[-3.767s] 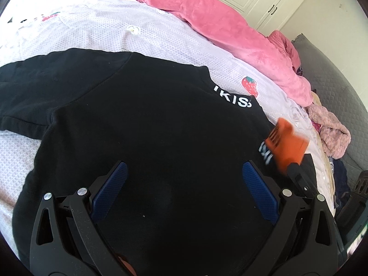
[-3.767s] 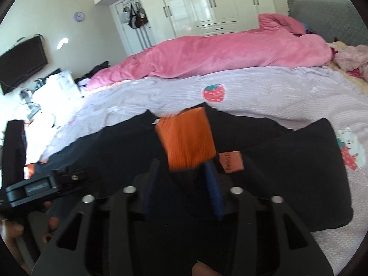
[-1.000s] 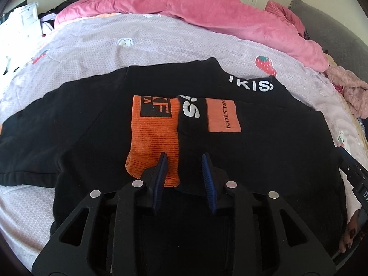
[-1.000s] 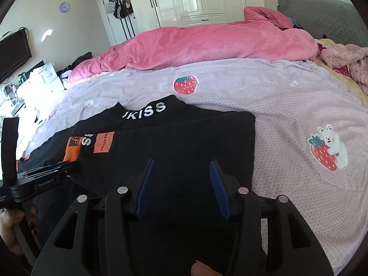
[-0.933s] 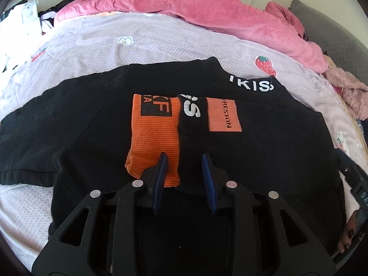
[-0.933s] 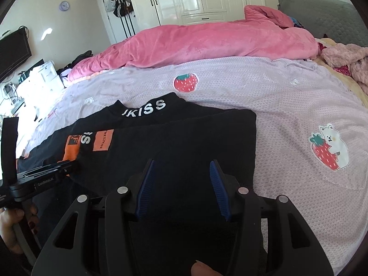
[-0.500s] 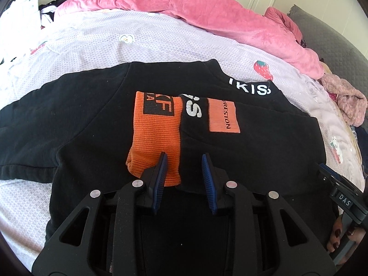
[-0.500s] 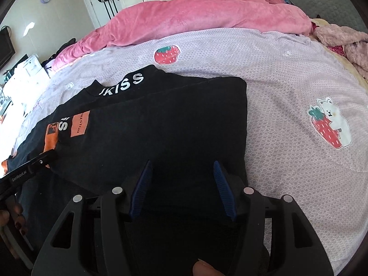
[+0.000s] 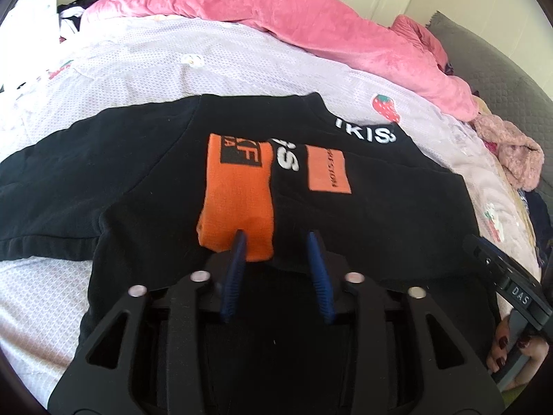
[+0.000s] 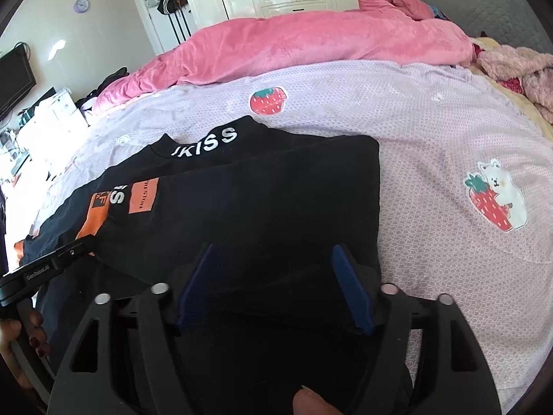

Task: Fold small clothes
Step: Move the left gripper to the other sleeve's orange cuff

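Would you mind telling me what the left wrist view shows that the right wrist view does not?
Only the left wrist view shows the left hand-held gripper head-on, jaws open over the orange cuff, plus the shirt's spread sleeve.

Only the right wrist view shows the right hand-held gripper, jaws open, the bear-and-strawberry print, wall clock and television.

Both share the black shirt, its white lettering, the orange patch and pink duvet.

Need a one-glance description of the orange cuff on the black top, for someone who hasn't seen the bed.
On the lilac bedsheet lies a black sweatshirt. At its middle, a sleeve is folded inward, ending in the orange ribbed cuff. It is the bigger orange piece, left of the flat orange label.
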The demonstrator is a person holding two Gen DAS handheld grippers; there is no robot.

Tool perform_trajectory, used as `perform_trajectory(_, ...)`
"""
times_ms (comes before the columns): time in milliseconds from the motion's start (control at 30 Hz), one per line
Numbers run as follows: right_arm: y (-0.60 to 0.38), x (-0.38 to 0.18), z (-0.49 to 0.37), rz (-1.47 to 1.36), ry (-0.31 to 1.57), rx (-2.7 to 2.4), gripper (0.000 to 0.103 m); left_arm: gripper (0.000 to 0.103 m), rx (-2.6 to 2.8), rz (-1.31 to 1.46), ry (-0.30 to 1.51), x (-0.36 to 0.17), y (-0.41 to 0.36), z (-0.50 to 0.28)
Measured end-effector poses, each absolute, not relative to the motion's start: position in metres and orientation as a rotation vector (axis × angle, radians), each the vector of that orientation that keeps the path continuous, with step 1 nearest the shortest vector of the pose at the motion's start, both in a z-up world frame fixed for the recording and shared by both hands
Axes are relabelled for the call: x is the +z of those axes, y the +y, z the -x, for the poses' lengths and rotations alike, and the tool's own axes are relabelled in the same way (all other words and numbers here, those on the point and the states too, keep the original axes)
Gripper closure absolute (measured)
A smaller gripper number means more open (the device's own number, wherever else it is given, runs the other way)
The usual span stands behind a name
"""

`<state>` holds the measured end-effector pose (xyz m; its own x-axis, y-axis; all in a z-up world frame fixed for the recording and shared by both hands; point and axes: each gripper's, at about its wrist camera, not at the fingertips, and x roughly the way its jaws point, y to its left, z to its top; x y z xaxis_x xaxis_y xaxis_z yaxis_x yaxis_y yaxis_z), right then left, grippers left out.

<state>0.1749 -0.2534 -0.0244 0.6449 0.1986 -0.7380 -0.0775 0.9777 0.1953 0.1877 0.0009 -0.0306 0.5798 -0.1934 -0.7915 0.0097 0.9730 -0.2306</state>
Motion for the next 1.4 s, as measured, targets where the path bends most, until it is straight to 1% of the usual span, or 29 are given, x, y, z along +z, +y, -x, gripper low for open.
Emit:
perform_trajectory(67, -0.251, -0.023, -0.173, -0.146, 0.848, 0.161, 0.03, 0.064, -0.114, 0.197, 0.945, -0.029, 0.001, -0.184)
perform_trajectory(100, -0.25, -0.022, -0.172, -0.144, 0.842, 0.159, 0.028, 0.061, -0.107, 0.188, 0.942, -0.028, 0.0, -0.182)
perform_trajectory(167, -0.248, -0.019, -0.17, -0.136, 0.827, 0.153, 0.023, 0.059, -0.1, 0.183, 0.936, -0.027, 0.002, -0.179)
perform_trajectory(233, -0.246, -0.016, -0.167, -0.122, 0.811, 0.151, 0.023, 0.057, -0.098, 0.184, 0.929, -0.024, 0.003, -0.174)
perform_trajectory(267, -0.245, -0.015, -0.167, -0.12, 0.805, 0.151, 0.023, 0.052, -0.095, 0.178, 0.924, -0.023, 0.004, -0.172)
perform_trajectory(333, -0.243, -0.014, -0.165, -0.119, 0.797, 0.151, 0.022, 0.045, -0.091, 0.17, 0.917, -0.02, 0.006, -0.169)
perform_trajectory(400, -0.241, -0.013, -0.164, -0.118, 0.793, 0.15, 0.014, 0.04, -0.084, 0.162, 0.904, -0.016, 0.008, -0.166)
perform_trajectory(433, -0.24, -0.012, -0.163, -0.115, 0.788, 0.147, 0.012, 0.035, -0.077, 0.159, 0.895, -0.013, 0.011, -0.163)
perform_trajectory(700, -0.225, 0.001, -0.153, -0.057, 0.726, 0.124, 0.009, 0.019, -0.005, 0.16, 0.842, 0.002, 0.037, -0.151)
perform_trajectory(767, -0.218, 0.004, -0.15, -0.048, 0.717, 0.134, 0.008, 0.012, 0.03, 0.17, 0.833, 0.004, 0.048, -0.149)
perform_trajectory(900, -0.205, 0.008, -0.148, -0.032, 0.711, 0.147, 0.007, 0.01, 0.072, 0.191, 0.826, 0.006, 0.068, -0.145)
perform_trajectory(1400, -0.127, 0.021, -0.139, -0.006, 0.704, 0.26, 0.007, 0.009, 0.228, 0.231, 0.742, 0.023, 0.138, -0.13)
